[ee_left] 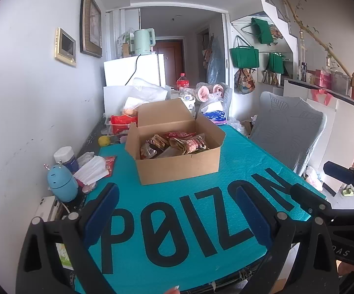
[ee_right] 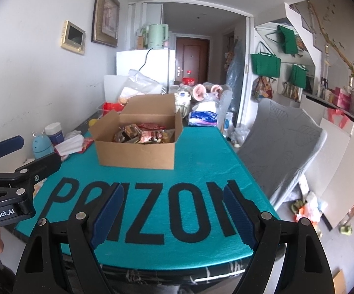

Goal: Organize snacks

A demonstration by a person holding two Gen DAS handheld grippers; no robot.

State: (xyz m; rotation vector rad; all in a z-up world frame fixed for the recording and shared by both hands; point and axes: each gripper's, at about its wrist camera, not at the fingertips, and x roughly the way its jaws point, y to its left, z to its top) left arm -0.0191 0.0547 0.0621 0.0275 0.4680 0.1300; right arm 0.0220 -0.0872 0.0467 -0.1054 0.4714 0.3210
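Left gripper [ee_left: 177, 210]: nearest the left wrist camera, its blue-padded fingers [ee_left: 102, 210] spread wide with nothing between them, hovering over the near part of the teal mat.
Right gripper [ee_right: 172, 214]: also agape and empty, its ribbed blue fingers [ee_right: 108, 214] held apart above the mat's black lettering; in the left wrist view it shows at the right edge [ee_left: 334, 178], side by side with the left one.
Teal mat [ee_left: 240, 156]: covers the tabletop and carries large black letters reading "POIZON"; both grippers hang above its near half, well apart from the box.
Cardboard box [ee_left: 179, 166]: stands on the far half of the mat, flaps open, the rear flap upright.
Snack packets [ee_left: 189, 143]: lie heaped inside the box, red and brown foil wrappers below the rim; seen from the right wrist as well [ee_right: 145, 134].
Red packet [ee_left: 109, 163]: lies flat on the mat's left edge, just beside the box and outside it.
Tissue stack [ee_left: 92, 170]: white, left of the red packet and touching it.
Blue egg-shaped holder [ee_left: 62, 183]: stands off the mat at the left, near the wall.
White-lidded jar [ee_left: 66, 158]: just behind the blue holder.
Grey chair [ee_left: 287, 132]: stands to the right of the table.
Cola bottle [ee_left: 183, 80]: upright in the clutter beyond the box.
Green kettle [ee_left: 143, 41]: sits on the white fridge [ee_left: 132, 69] at the far end.
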